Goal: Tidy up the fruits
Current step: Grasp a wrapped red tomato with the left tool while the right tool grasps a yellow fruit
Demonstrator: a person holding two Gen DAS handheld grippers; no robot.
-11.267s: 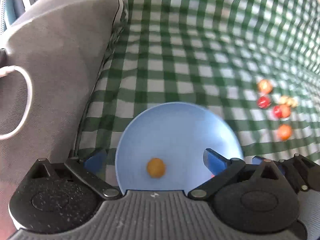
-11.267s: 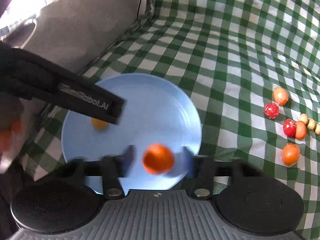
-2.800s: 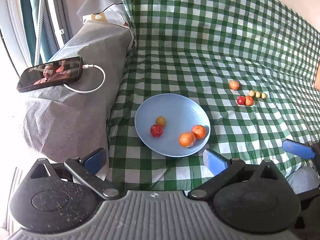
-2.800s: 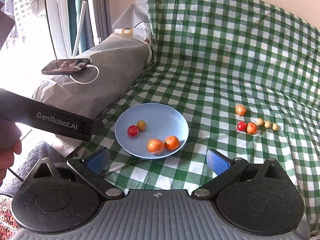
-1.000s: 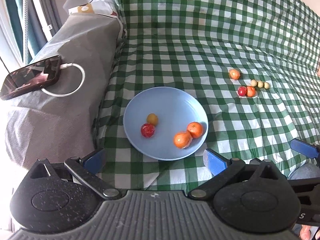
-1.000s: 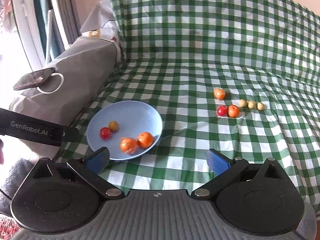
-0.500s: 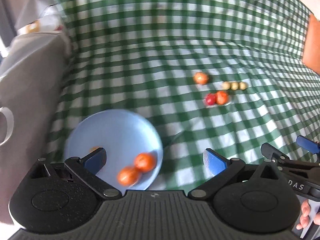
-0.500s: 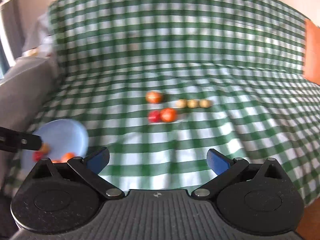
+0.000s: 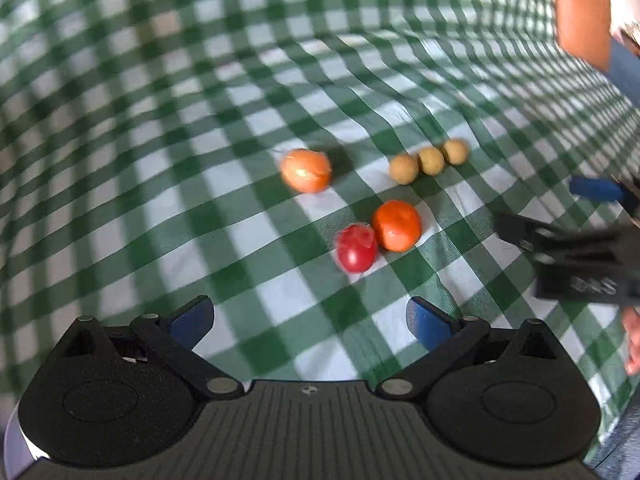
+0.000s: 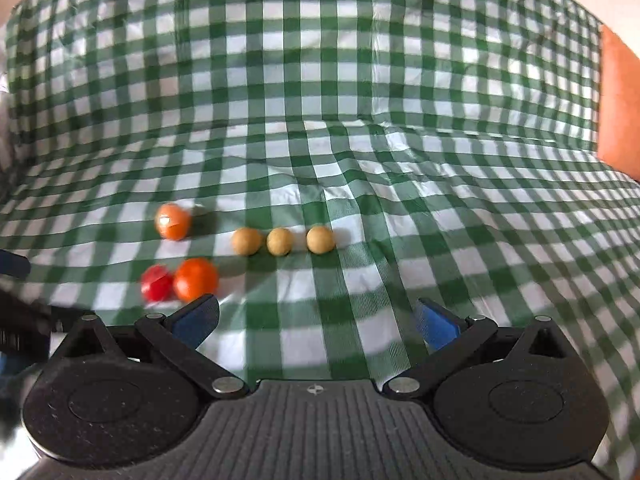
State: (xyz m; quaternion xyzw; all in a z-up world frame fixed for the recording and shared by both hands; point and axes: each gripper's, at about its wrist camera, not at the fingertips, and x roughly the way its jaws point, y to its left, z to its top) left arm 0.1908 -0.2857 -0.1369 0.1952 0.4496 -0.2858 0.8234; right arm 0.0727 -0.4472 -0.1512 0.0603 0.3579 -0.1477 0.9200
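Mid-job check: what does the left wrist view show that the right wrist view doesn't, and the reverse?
Only the left wrist view: the right claw seen from outside, at the right edge, with a fingertip of the hand holding it below.

Only the right wrist view: the cloth rising up a backrest behind the fruit.

Both: the green checked cloth, three tan fruits in a row, a red fruit touching an orange one, another orange fruit apart, and open, empty claws.

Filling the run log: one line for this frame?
left tongs open | right tongs open | six fruits loose on checked cloth | red fruit touching orange fruit
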